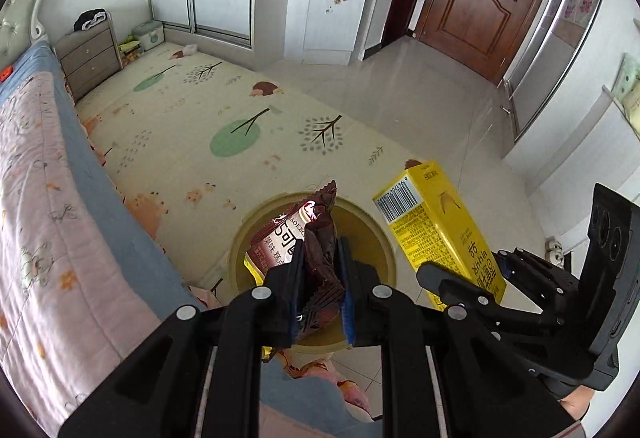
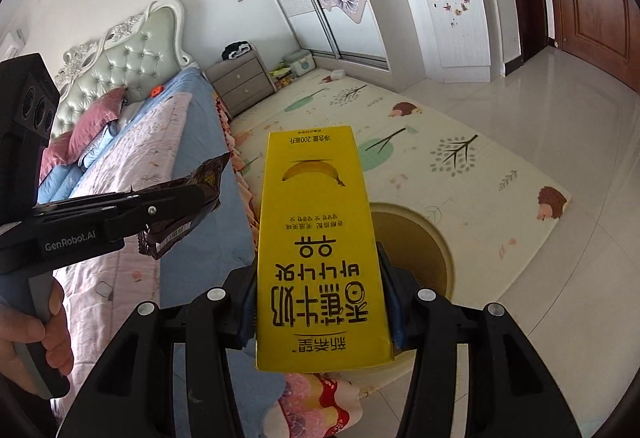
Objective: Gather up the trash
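Trash is in both tools at once: the left gripper is clamped on a crumpled brown snack wrapper, and the right gripper is clamped on a yellow banana-milk carton, its blue pads pressed against the carton's two narrow sides.

What the coming drop turns on is where the olive-yellow bin lies from each load. In the left wrist view the bin's round mouth sits directly behind and under the wrapper, ringing it on all sides, so the wrapper looks to hang over the opening. The wrapper's long axis runs from the jaws toward 12 o'clock, its serrated end uppermost.

In the right wrist view the bin shows only at 3 o'clock of the carton, its rim curving out from behind the carton's right edge. The carton's long axis also runs toward 12 o'clock, away from the jaws, with the banana picture at the far end. Seen from the left wrist, the carton stands at 3 o'clock of the bin mouth, beside the rim and not above it.

My judgement: the left hand is the nearer and better placed to let go first; the right would need to shift toward the bin before parting its jaws, or the carton may strike the rim or land on the floor
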